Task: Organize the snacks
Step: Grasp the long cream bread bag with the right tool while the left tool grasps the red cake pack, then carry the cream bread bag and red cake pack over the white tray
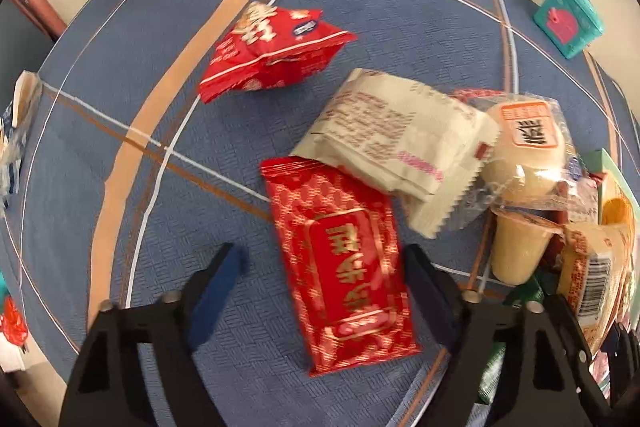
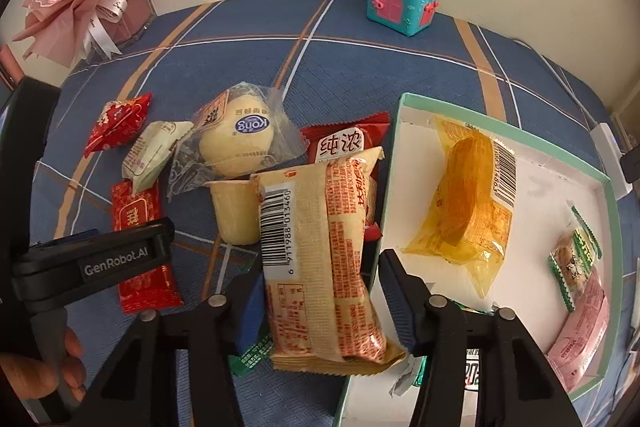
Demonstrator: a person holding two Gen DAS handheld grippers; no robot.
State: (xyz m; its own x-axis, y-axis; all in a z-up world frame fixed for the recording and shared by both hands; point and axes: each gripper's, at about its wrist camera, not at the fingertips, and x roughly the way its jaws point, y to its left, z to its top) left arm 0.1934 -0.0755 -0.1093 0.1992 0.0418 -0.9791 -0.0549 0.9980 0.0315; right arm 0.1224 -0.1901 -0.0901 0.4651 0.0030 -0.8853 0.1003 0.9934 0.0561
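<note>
Right gripper (image 2: 320,307): jaws clenching a tan packet (image 2: 320,259), which is showing orange print and a barcode and hanging lengthwise between the pads beside the green-rimmed box (image 2: 504,143). Left gripper (image 1: 324,279): jaws standing released around a red packet with gold lettering (image 1: 340,259), which is lying flat on the blue plaid cloth (image 1: 120,207), no pad pressing it. Beyond it a cream packet (image 1: 392,143), a clear-wrapped bun (image 1: 528,147) and a pudding cup (image 1: 516,247) are lying heaped together.
</note>
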